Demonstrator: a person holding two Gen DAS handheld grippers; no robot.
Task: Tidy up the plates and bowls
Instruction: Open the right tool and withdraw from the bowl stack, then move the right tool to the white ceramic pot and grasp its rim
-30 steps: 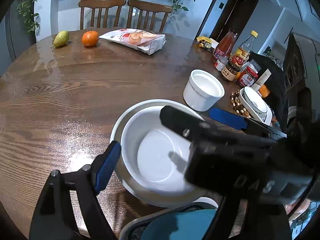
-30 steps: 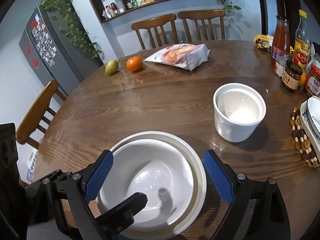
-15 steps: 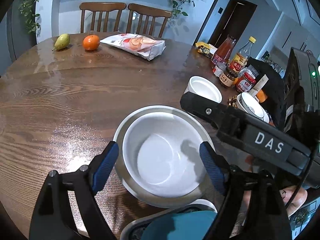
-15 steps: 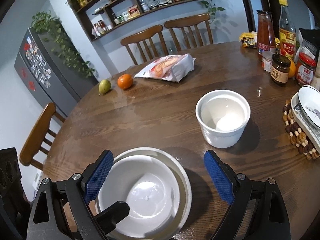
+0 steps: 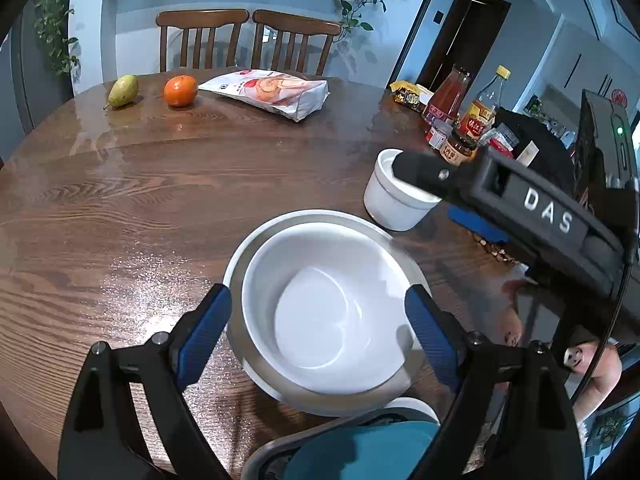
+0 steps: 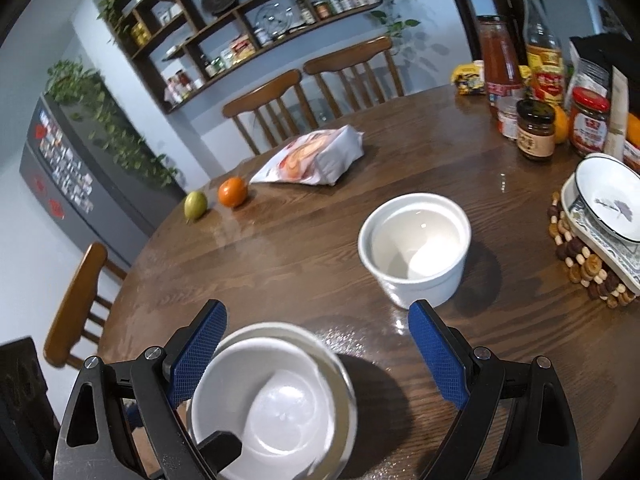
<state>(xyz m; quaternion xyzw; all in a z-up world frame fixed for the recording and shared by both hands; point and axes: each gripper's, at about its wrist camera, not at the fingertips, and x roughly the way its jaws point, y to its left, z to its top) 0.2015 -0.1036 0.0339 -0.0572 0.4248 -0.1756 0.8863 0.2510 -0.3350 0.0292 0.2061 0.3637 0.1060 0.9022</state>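
Two white bowls are nested on the round wooden tabletop (image 5: 120, 208): a deep bowl (image 5: 320, 312) sits inside a wider bowl (image 5: 248, 248), near the front edge. The left gripper (image 5: 318, 328) hangs over them with its jaws apart; they have just been opening, and the blue pads stand just off either side of the deep bowl's rim without pressing on it. The right gripper (image 6: 316, 356) is also held with jaws wide apart and nothing between its pads; the nested bowls lie below its left finger, and a white ramekin (image 6: 414, 248) stands just beyond its right finger. In the left view the right gripper's black body crosses the frame, with "DAS" in white letters. At the right edge a small patterned bowl (image 6: 608, 200) rests on a patterned plate (image 6: 592, 236) on a beaded trivet (image 6: 580, 264). Behind them stand sauce bottles and jars with red and yellow labels whose print is probably Chinese but too small to read. Farther back lie a snack bag (image 5: 268, 92), an orange (image 5: 180, 90) and a pear (image 5: 123, 90).
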